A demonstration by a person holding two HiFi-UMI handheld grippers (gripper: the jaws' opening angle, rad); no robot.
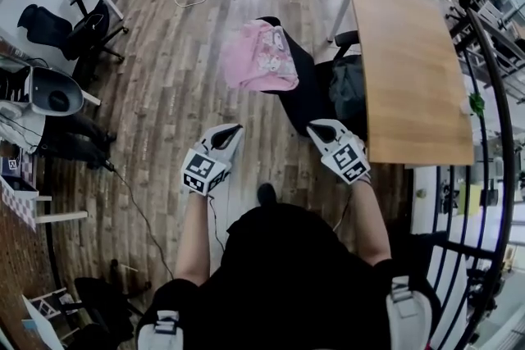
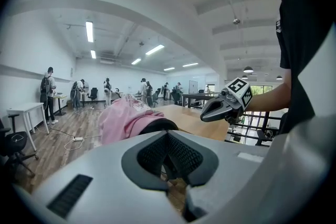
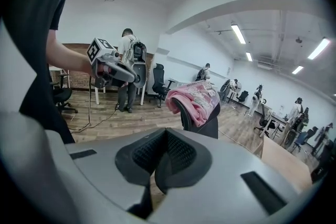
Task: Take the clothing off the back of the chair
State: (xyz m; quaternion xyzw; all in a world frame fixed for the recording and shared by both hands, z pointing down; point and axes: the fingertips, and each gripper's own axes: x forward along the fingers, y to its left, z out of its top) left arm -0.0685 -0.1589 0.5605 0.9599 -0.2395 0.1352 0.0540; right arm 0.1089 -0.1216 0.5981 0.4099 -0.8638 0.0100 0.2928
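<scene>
The left gripper (image 1: 232, 131) and right gripper (image 1: 317, 128) were both closed tight, holding nothing. The pink clothing (image 1: 258, 57) hung on the chair (image 1: 302, 94) back, upper middle of the head view. Only the gripper views showed ceiling lights (image 2: 89, 31).

clothing (image 1: 258, 57): pink (printed) | draped over black chair (image 1: 305, 90) back

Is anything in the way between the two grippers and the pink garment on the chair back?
Nothing visible. Only bare floor separates the shut, empty left gripper and right gripper from the pink garment draped over the chair back. The wooden table stands off to the right, clear of both paths.
</scene>
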